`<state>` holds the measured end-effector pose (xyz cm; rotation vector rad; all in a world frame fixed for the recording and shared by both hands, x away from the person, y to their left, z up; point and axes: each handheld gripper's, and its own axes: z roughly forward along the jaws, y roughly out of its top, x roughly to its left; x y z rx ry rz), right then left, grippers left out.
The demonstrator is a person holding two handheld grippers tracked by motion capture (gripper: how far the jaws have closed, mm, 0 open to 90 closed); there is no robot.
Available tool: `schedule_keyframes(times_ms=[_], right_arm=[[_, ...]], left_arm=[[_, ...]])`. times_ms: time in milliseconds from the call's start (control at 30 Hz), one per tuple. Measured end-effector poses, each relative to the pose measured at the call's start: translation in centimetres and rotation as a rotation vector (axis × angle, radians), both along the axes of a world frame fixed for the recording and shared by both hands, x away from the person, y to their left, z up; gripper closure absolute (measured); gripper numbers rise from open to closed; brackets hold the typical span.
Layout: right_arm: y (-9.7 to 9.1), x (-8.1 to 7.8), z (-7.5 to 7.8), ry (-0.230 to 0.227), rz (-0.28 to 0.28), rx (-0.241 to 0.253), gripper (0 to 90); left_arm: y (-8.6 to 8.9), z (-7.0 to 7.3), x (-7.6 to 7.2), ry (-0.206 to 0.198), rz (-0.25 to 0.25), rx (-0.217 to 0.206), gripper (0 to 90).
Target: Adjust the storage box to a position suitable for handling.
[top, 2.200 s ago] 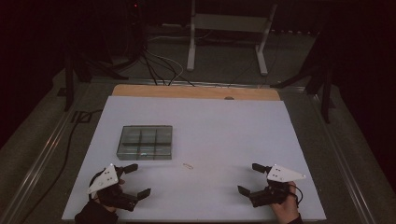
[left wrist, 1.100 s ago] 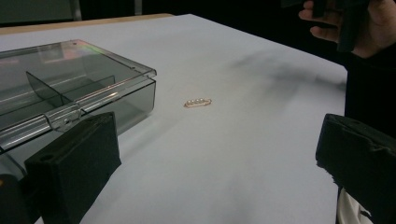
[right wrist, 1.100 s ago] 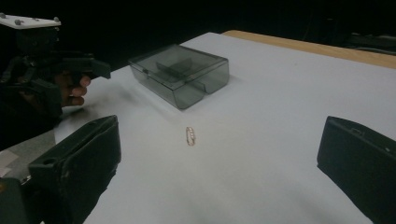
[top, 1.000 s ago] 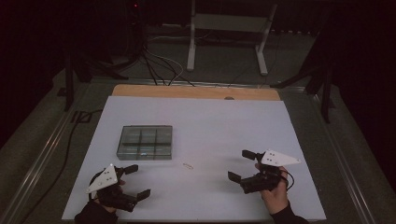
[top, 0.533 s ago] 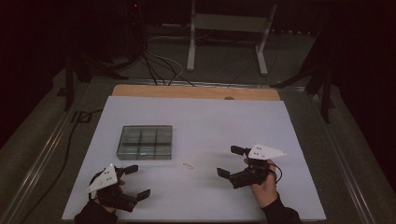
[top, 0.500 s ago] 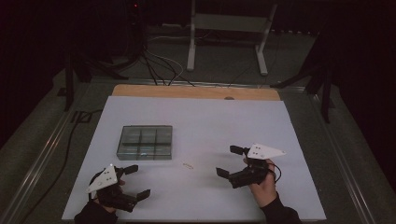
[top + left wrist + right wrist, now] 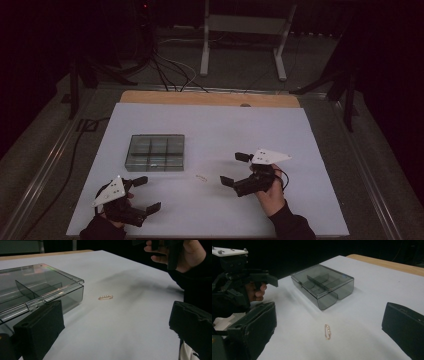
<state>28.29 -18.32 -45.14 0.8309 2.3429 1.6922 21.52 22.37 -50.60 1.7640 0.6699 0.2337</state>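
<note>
White worktop (image 7: 300,150): right tongs (image 7: 232,169), open and empty, should straddle the small clasp (image 7: 327,331) squarely; left tongs (image 7: 145,194) gape empty.

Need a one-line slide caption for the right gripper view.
Open right gripper lined up on a small pearl clasp lying on the white table, smoky divided box closed beyond it.
</note>
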Motion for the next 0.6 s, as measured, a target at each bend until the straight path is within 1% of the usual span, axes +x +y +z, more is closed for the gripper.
schedule_keyframes(times_ms=[300,400,467,600], right_arm=[[1.8,0.8,-0.7,0.029,0.034,-0.011,0.0],[2.5,1.1,-0.9,0.036,0.047,-0.024,0.0],[2.9,1.3,-1.1,0.044,0.057,-0.033,0.0],[3.5,1.6,-1.6,0.054,0.062,-0.056,0.0]], left_arm=[[0.0,0.0,0.1,0.005,-0.002,-0.004,0.7],[-0.1,-0.1,0.0,0.006,-0.006,0.0,0.7],[0.0,0.0,0.0,0.001,-0.005,-0.005,0.7],[0.1,0.0,0.0,0.005,-0.005,-0.003,0.7]])
